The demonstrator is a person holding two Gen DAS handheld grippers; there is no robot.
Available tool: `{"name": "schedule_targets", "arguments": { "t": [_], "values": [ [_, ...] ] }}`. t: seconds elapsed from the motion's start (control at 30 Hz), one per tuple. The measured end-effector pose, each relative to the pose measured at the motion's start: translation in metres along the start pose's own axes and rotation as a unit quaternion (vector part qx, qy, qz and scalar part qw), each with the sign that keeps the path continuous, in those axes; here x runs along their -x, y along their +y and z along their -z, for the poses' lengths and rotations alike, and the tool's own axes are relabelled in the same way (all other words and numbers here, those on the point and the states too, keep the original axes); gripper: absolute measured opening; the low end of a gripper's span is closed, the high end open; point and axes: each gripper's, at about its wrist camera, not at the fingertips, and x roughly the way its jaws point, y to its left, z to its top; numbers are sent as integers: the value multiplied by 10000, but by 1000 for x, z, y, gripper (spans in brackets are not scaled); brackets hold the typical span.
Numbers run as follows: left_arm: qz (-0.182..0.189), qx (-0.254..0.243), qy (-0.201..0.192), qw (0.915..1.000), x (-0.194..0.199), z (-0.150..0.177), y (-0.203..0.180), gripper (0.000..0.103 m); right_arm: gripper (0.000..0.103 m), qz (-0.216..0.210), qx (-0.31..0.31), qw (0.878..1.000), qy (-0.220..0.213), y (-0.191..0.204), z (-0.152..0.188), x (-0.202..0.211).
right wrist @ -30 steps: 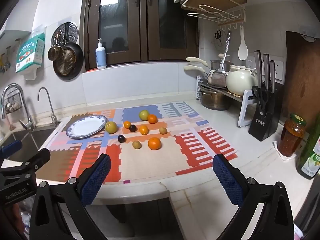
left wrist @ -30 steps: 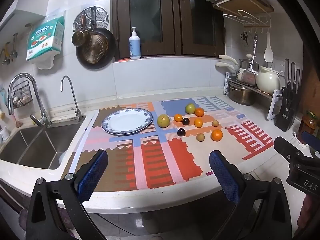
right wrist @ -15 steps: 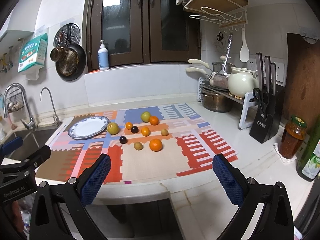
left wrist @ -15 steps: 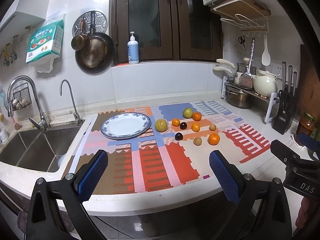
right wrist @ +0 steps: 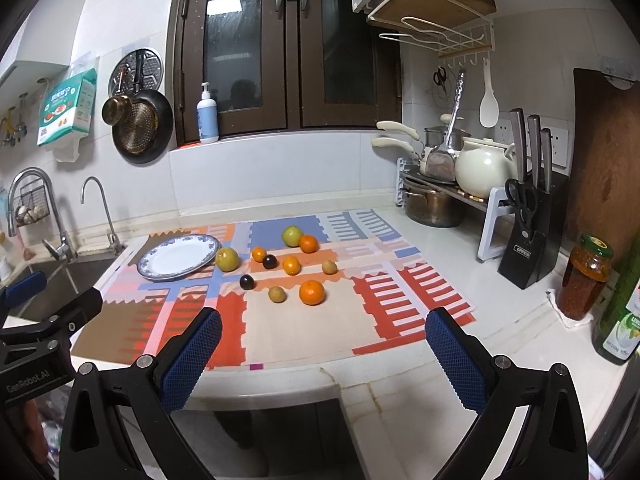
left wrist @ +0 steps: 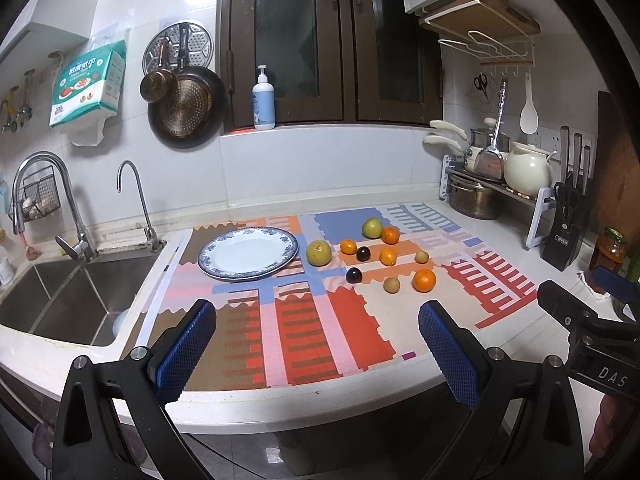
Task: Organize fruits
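Observation:
Several fruits lie loose on a patterned mat (left wrist: pixel 304 320): a big yellow-green fruit (left wrist: pixel 318 253) next to an empty blue-rimmed plate (left wrist: pixel 248 253), a green apple (left wrist: pixel 372 227), oranges (left wrist: pixel 424 280), dark plums (left wrist: pixel 354 275) and small yellowish fruits (left wrist: pixel 391 285). The same plate (right wrist: pixel 178 257) and fruits (right wrist: pixel 311 292) show in the right wrist view. My left gripper (left wrist: pixel 316 344) is open and empty, held in front of the counter edge. My right gripper (right wrist: pixel 322 350) is open and empty, also short of the counter.
A steel sink (left wrist: pixel 60 292) with taps lies left of the mat. At the right stand a pot rack (right wrist: pixel 436 196), a knife block (right wrist: pixel 528 248), a jar (right wrist: pixel 586 276) and a green bottle (right wrist: pixel 620 320). Pans hang on the back wall.
Both grippers have risen and tilted slightly, so the counter sits lower and a little farther in both views. Nothing on the mat has moved.

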Motion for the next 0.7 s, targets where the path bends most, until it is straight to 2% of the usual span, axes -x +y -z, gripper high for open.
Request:
{"name": "schedule_targets", "arguments": {
  "t": [0.7],
  "values": [
    [7, -22, 13, 10000, -3, 0, -1, 103, 103, -20, 27, 10000, 12, 2, 0, -2]
  ]
}}
